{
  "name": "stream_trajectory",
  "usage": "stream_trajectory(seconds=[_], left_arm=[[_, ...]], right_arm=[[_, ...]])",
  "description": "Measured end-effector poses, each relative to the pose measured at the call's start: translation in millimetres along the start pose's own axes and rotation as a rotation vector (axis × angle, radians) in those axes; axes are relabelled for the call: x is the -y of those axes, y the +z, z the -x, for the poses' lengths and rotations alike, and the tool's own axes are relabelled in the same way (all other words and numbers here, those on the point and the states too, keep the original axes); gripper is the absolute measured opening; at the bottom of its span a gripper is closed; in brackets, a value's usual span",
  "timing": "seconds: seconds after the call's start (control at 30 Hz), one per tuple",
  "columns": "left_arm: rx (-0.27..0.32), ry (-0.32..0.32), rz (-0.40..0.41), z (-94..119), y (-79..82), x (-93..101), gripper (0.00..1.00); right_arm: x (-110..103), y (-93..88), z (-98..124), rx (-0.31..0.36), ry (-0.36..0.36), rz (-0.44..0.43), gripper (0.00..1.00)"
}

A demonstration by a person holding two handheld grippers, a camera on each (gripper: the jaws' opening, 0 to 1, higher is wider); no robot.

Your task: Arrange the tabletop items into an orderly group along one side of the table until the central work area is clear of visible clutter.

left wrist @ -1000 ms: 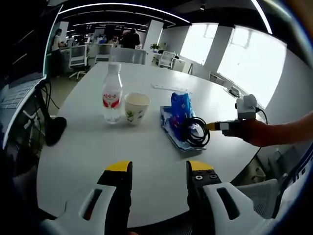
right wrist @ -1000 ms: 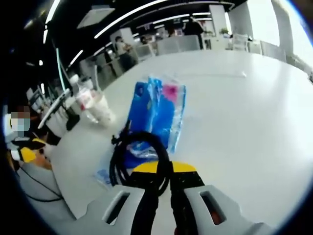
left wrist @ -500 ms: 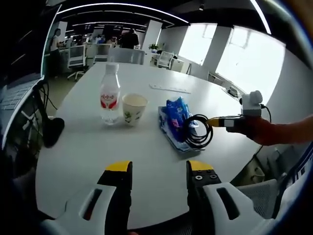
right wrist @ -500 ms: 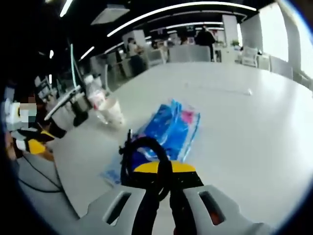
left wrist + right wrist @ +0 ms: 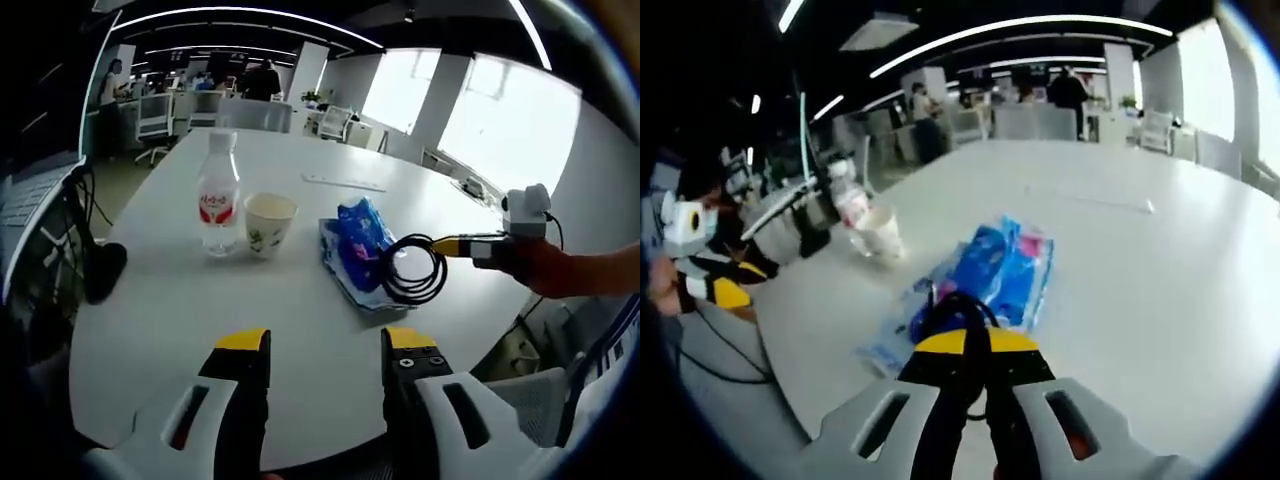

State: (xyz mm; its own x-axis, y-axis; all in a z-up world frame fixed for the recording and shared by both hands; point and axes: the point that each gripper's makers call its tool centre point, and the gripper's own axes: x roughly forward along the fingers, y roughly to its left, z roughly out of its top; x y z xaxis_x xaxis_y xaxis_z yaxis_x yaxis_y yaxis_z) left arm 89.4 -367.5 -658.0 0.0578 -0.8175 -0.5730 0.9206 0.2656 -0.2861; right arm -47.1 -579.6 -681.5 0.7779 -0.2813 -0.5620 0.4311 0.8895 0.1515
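Note:
On the white table [image 5: 180,300] a water bottle [image 5: 217,195] with a red label stands next to a paper cup [image 5: 268,222]. To their right a blue tissue pack [image 5: 360,232] lies on a flat blue-and-white packet [image 5: 345,285]. My right gripper [image 5: 470,245], held in a hand, is shut on a black cable coil [image 5: 412,270] that hangs just right of the pack. In the right gripper view the coil [image 5: 955,310] sits at my shut jaws [image 5: 975,345], with the pack [image 5: 1005,265], cup [image 5: 880,230] and bottle [image 5: 852,205] beyond. My left gripper [image 5: 325,345] is open over the table's near part, holding nothing.
A black object [image 5: 105,270] with cables sits at the table's left edge. A thin white strip [image 5: 345,182] lies on the far side. Office chairs [image 5: 160,115] and people stand beyond the table. The rounded table edge runs close under the right gripper.
The blue tissue pack has tipped from upright to lying down. My right gripper has carried the cable coil a little right, off the pack. The left gripper has stayed put.

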Motion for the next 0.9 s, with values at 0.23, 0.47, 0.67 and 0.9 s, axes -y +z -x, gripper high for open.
stream_trajectory(seconds=[0.23, 0.47, 0.67, 0.9], left_arm=[[-0.005, -0.003, -0.007, -0.3, -0.4, 0.4, 0.43], [-0.012, -0.012, -0.018, -2.3, 0.2, 2.5, 0.44], [-0.012, -0.019, -0.023, -3.9, 1.6, 5.0, 0.44], [-0.012, -0.021, -0.023, -4.3, 0.8, 5.4, 0.44]], right_arm=[[4.6, 0.7, 16.4, 0.023, -0.014, -0.003, 0.01], [18.1, -2.7, 34.3, 0.042, -0.05, -0.02, 0.01], [29.4, -1.6, 48.3, 0.062, -0.075, -0.041, 0.01], [44.5, -8.6, 55.4, 0.057, -0.102, -0.05, 0.0]])
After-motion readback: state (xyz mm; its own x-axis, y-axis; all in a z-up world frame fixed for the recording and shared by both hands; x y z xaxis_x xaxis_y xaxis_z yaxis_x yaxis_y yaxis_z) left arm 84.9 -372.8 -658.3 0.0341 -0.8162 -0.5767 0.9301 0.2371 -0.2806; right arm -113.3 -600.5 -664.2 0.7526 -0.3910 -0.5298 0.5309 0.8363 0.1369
